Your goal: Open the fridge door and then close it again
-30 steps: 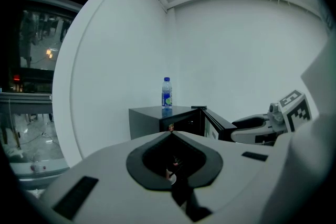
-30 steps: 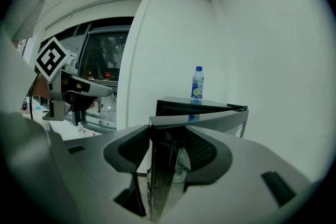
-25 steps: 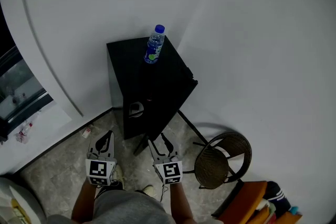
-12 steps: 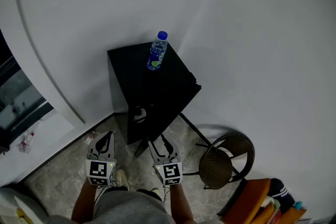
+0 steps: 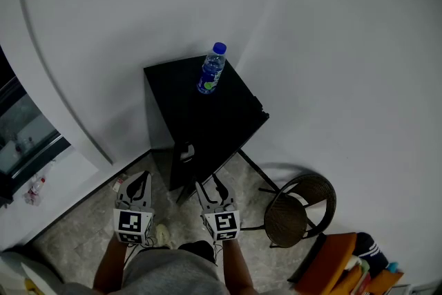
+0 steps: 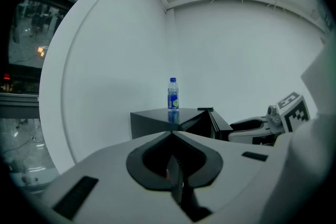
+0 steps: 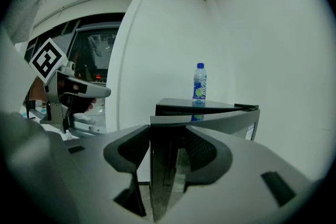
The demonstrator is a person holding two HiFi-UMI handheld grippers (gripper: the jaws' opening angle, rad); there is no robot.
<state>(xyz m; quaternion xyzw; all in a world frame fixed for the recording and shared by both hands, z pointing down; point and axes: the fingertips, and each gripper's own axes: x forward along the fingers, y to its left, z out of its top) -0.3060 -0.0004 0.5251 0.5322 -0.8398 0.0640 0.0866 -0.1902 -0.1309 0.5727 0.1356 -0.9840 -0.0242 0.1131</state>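
A black mini fridge (image 5: 193,114) stands in the corner with a blue water bottle (image 5: 212,69) on top. Its door (image 7: 210,123) hangs ajar, swung out toward me. My right gripper (image 5: 207,184) is low in front of the fridge. In the right gripper view its jaws (image 7: 167,131) are shut on the door's free edge. My left gripper (image 5: 138,179) hovers beside it on the left, shut and empty (image 6: 172,134). The left gripper view shows the fridge (image 6: 157,120), the bottle (image 6: 173,101) and the right gripper (image 6: 247,126) at the right.
A round wicker chair (image 5: 297,211) on thin black legs stands right of the fridge, with an orange object (image 5: 331,259) beyond it. White walls close in behind and to the right. A dark window (image 5: 21,135) and floor litter (image 5: 31,186) lie at the left.
In the head view the fridge and bottle have drifted a little right and down, nearer the grippers. Both grippers keep their places side by side, the right still on the door.
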